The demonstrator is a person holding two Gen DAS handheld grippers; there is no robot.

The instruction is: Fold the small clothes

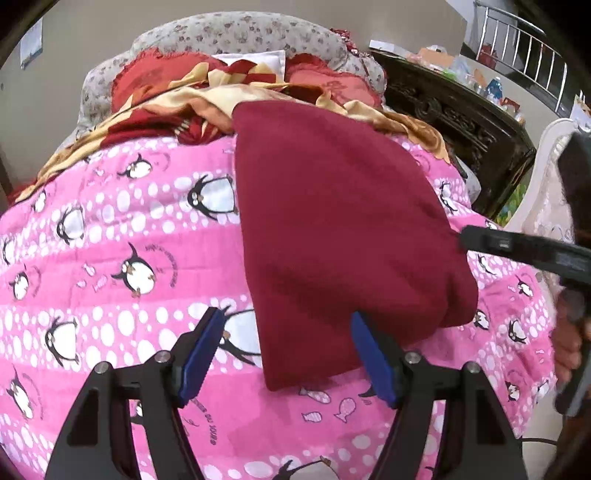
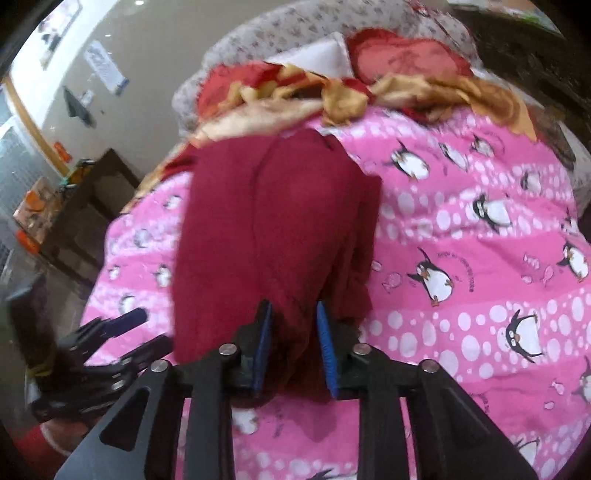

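The left tool (image 1: 284,354) fills the bottom of its own view, its two blue pads (image 1: 199,354) spread wide and clasping nothing; between them lie the pink penguin quilt (image 1: 122,236) and the near corner of the maroon garment (image 1: 343,229), which neither pad visibly presses. In the right wrist view the right tool (image 2: 293,343) is nearest, its blue pads (image 2: 327,347) closer together, with a bunched fold of the garment (image 2: 273,229) between them; the picture is blurred, and whether the pads actually press the cloth cannot be told. The garment lies on the quilt that covers the bed, folded into a long strip running away from both cameras, its far end reaching a crumpled red-and-gold blanket (image 1: 177,107). A seam or crease runs lengthwise down the garment in the right wrist view. In the left wrist view the right tool (image 1: 461,240) comes in from the right edge, its black finger touching the garment's right side, and a hand (image 1: 569,343) shows at the frame's edge beside it. In the right wrist view the left tool (image 2: 125,325) sits at the lower left, just off the garment's left edge. Behind the blanket are red cushions (image 1: 325,77) against a floral headboard (image 1: 236,33), and a dark carved cabinet (image 1: 454,114) stands to the right of the bed.
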